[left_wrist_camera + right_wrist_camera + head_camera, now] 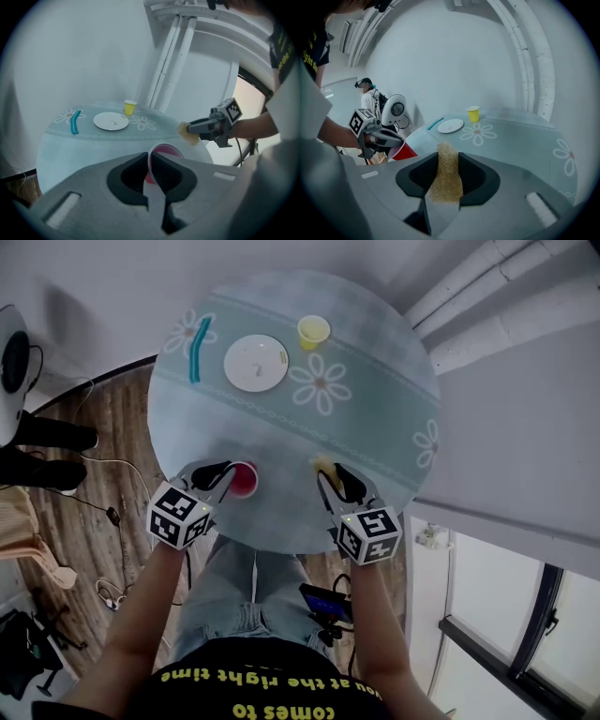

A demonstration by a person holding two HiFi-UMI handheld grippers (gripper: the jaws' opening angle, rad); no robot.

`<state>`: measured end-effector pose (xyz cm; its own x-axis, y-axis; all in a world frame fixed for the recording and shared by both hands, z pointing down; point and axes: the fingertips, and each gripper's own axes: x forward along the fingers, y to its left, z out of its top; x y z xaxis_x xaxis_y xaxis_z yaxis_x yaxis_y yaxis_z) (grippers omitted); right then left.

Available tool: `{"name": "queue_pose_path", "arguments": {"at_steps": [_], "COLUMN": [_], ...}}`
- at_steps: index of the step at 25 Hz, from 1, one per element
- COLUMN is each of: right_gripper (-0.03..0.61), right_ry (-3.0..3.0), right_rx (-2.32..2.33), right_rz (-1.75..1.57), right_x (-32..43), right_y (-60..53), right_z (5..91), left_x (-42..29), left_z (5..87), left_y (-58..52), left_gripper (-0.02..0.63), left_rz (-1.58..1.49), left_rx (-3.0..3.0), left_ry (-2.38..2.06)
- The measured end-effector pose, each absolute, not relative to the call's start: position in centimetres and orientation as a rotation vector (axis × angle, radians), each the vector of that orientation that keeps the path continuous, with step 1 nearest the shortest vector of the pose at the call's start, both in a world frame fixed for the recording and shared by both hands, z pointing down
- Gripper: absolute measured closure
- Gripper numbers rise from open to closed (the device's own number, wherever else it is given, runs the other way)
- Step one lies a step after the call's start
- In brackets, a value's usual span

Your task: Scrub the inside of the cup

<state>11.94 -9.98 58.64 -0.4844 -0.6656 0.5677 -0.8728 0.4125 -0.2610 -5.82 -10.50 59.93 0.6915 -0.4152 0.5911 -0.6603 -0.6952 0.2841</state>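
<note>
White plate [256, 363] between teal stick [198, 350] and yellow cup [313, 332] on flowered round table [375, 418]

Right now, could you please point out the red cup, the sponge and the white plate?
red cup [244, 480]: head view, its open inside.
sponge [447, 176]: right gripper view, the middle of its rough face.
white plate [256, 363]: head view, its centre.

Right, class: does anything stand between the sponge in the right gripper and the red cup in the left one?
Nothing visible does. Only bare tablecloth shows between the sponge and the red cup; the plate and yellow cup sit far off.
</note>
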Motion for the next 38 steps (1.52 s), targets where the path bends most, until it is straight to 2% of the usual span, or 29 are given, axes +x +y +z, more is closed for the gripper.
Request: {"name": "queue_pose_path", "arguments": {"at_steps": [21, 38], "right_gripper": [0.432, 0.390], "right_ry": [-2.166, -2.052], "right_rx": [1.241, 1.174], "right_rz": [0.871, 0.902], "right_x": [11.8, 11.9], "right_y": [-9.6, -9.1], "right_z": [63.0, 65.3], "left_x": [-5.9, -5.0], "left_z": [61.9, 61.7], "left_y": [-11.1, -11.3], "left_gripper": [0.584, 0.583], "left_rz": [0.710, 0.720], "left_rx": [2.250, 2.297], "left_ry": [-0.856, -0.832]}}
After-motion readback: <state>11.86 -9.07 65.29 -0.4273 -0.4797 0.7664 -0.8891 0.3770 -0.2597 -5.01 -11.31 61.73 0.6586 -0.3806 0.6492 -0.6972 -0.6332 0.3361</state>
